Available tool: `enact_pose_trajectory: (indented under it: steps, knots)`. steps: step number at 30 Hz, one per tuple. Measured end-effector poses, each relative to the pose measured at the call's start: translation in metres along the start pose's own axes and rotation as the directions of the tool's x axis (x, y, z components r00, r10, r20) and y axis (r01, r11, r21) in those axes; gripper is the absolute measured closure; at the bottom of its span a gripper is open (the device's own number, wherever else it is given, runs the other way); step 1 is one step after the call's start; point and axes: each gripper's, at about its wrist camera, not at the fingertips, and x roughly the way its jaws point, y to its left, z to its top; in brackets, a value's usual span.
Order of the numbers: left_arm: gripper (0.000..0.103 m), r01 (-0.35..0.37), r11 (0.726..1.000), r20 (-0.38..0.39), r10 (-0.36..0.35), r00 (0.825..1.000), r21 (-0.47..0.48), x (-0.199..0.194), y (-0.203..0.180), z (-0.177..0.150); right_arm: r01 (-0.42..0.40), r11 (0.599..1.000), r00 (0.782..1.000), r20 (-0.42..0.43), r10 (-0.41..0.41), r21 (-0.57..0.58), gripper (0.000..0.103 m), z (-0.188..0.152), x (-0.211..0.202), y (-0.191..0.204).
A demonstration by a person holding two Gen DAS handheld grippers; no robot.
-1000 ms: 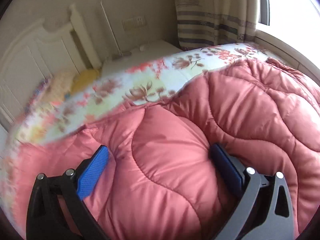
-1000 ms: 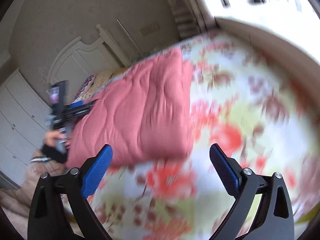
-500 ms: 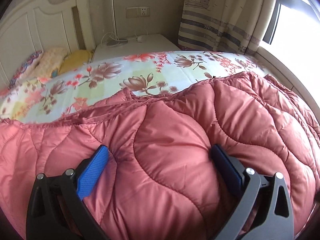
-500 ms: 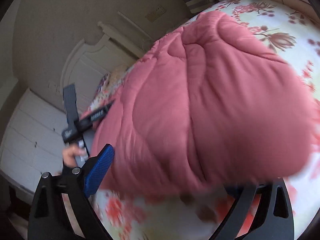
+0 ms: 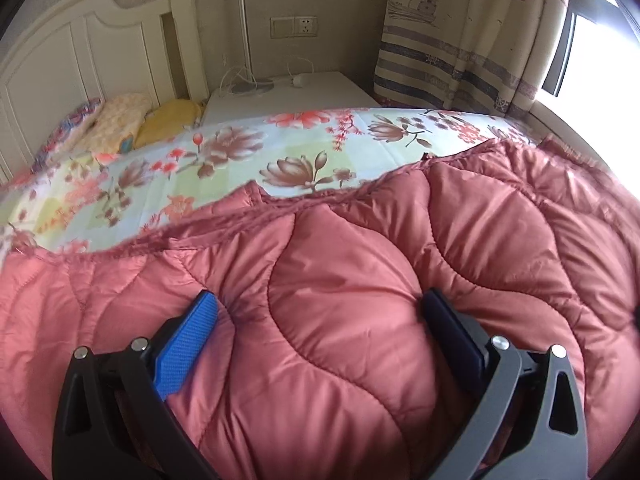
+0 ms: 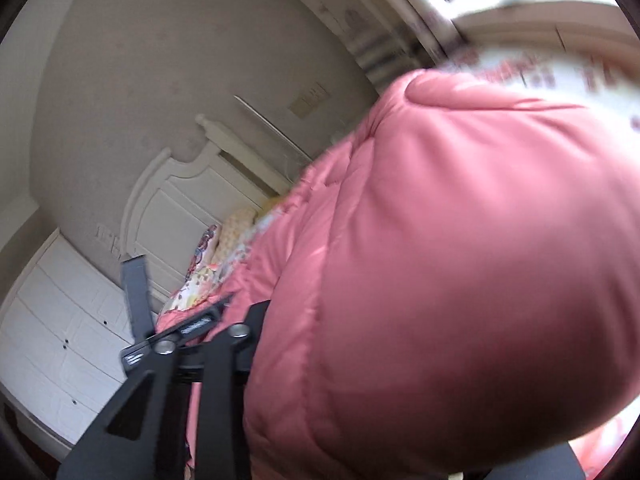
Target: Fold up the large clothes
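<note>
Quilt fold in progress: the puffy salmon-pink quilted comforter (image 5: 352,320) lies on the floral-print bedsheet (image 5: 224,156), already doubled, its stitched hem running diagonally across the left wrist view. Left gripper (image 5: 320,324) has both blue pads spread wide and pressed into a bulging quilt panel between them; jaws released, not pinching anything. Right gripper (image 6: 400,432) is mostly buried behind a big blurred mass of the same comforter (image 6: 440,280); only its left finger (image 6: 224,380) shows, so grip state cannot be told. Left gripper's black frame (image 6: 140,300) appears in the right wrist view near the white headboard (image 6: 180,208).

Judged step: bringing one end over for another fold. Next move likely needs the left side to hold or pinch the layer while the right carries its end across and lines up hems.

Room: bare sheet beyond the hem toward pillows (image 5: 120,124); white nightstand (image 5: 296,96) and striped curtain (image 5: 460,32) bound the far side.
</note>
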Motion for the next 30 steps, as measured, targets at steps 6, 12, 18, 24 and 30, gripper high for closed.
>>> enact_pose_trajectory:
  steps: [6,12,18,24,30]
  knots:
    - [0.002,0.017,0.999,0.034,-0.019,0.999,0.035,-0.004,-0.035,0.003,0.02,0.994,0.994,0.107,-0.008,-0.107,0.066,0.012,-0.032,0.016]
    - [0.002,-0.072,0.987,0.092,0.059,0.994,0.145,-0.009,-0.086,0.011,0.092,0.99,0.985,0.155,-0.075,-0.106,0.066,0.022,-0.046,0.008]
    - [0.002,-0.118,0.985,0.174,0.095,0.98,0.128,-0.071,-0.081,-0.008,0.14,0.975,0.979,0.17,-0.11,-0.173,0.066,0.022,-0.046,0.011]
    - [0.002,-0.135,0.978,0.158,0.11,0.981,0.157,-0.039,-0.097,-0.051,0.169,0.944,0.978,0.169,-0.125,-0.282,0.066,0.016,-0.038,0.032]
    - [0.002,-0.114,0.982,0.149,0.092,0.985,0.152,-0.038,-0.09,-0.062,0.255,0.841,0.961,0.223,-0.165,-0.478,0.066,0.001,-0.032,0.083]
